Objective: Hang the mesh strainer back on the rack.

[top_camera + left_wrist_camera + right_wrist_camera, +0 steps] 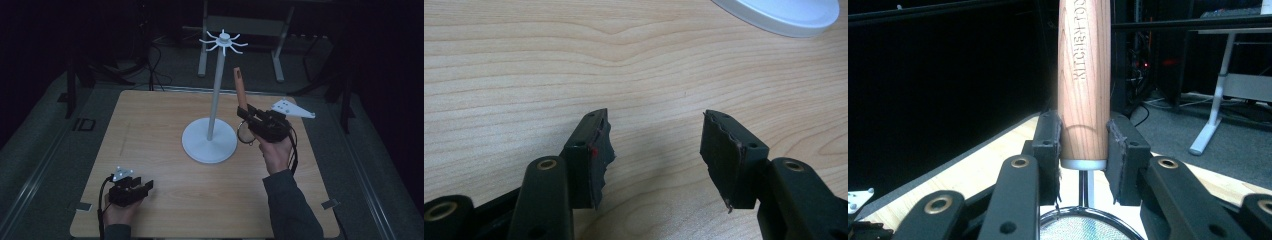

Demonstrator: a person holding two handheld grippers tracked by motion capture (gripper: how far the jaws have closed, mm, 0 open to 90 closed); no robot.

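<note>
At the bottom left of the high view, the left gripper [145,187] rested on the pale wooden tabletop [165,120], its jaws spread apart and grasping nothing. Right of centre, the right gripper [246,113] was clenched on the light wooden handle of a small round wire-mesh strainer [239,87], handle pointing up and mesh bowl hanging below the jaws. The strainer stood just beside the white hook stand with round base and radiating top hooks [216,95], well below those hooks. Judged from this, pickup was complete; raising the strainer and hanging it on a hook remained.
</note>
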